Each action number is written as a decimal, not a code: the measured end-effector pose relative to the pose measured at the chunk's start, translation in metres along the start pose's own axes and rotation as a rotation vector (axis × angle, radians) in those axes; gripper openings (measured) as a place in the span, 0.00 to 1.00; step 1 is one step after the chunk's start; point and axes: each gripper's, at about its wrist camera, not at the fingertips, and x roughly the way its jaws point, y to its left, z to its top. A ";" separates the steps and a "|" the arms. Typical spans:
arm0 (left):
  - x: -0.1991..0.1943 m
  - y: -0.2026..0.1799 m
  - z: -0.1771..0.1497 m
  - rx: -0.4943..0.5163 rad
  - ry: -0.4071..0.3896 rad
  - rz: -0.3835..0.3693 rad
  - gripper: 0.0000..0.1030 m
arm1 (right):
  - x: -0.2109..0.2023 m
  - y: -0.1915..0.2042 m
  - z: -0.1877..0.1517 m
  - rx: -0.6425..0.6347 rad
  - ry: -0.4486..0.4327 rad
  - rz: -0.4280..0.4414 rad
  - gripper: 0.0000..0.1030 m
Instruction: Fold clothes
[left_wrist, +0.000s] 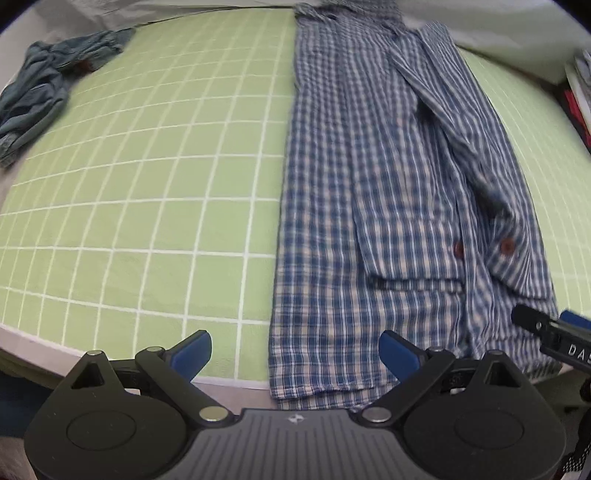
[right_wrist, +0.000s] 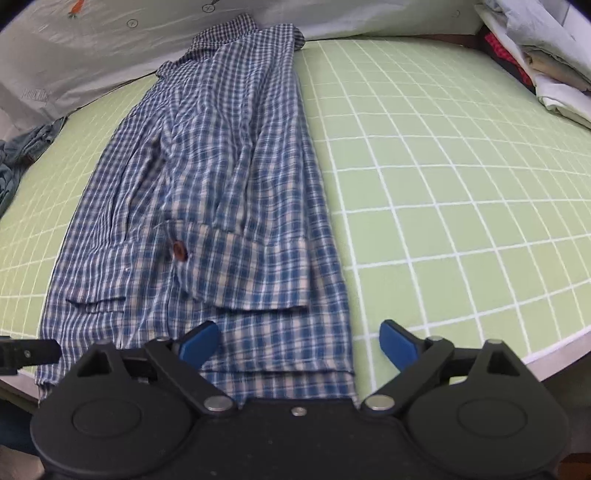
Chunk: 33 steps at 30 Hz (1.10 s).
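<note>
A blue and white checked shirt (left_wrist: 388, 192) lies flat on the green gridded mat (left_wrist: 147, 184), folded lengthwise into a long strip with both sleeves laid over it, collar far, hem near. It also shows in the right wrist view (right_wrist: 221, 206). My left gripper (left_wrist: 295, 354) is open and empty, just over the hem's left corner at the near table edge. My right gripper (right_wrist: 299, 343) is open and empty over the hem's right corner. The tip of the right gripper shows at the left wrist view's right edge (left_wrist: 546, 328).
A crumpled blue-grey garment (left_wrist: 48, 81) lies at the mat's far left. A stack of folded clothes (right_wrist: 539, 55) sits at the far right. A grey sheet (right_wrist: 92, 48) lies behind the mat (right_wrist: 461, 184). The table's near edge (left_wrist: 44, 350) runs under both grippers.
</note>
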 end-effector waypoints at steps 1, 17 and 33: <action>0.002 -0.001 -0.001 0.011 0.003 -0.001 0.93 | 0.000 0.002 -0.001 -0.008 -0.002 -0.007 0.96; 0.006 -0.026 -0.014 0.109 -0.024 -0.006 0.68 | 0.004 0.020 -0.001 -0.134 -0.005 -0.012 0.91; -0.026 0.000 0.006 -0.154 -0.041 -0.142 0.03 | -0.022 -0.001 0.036 -0.055 0.022 0.202 0.07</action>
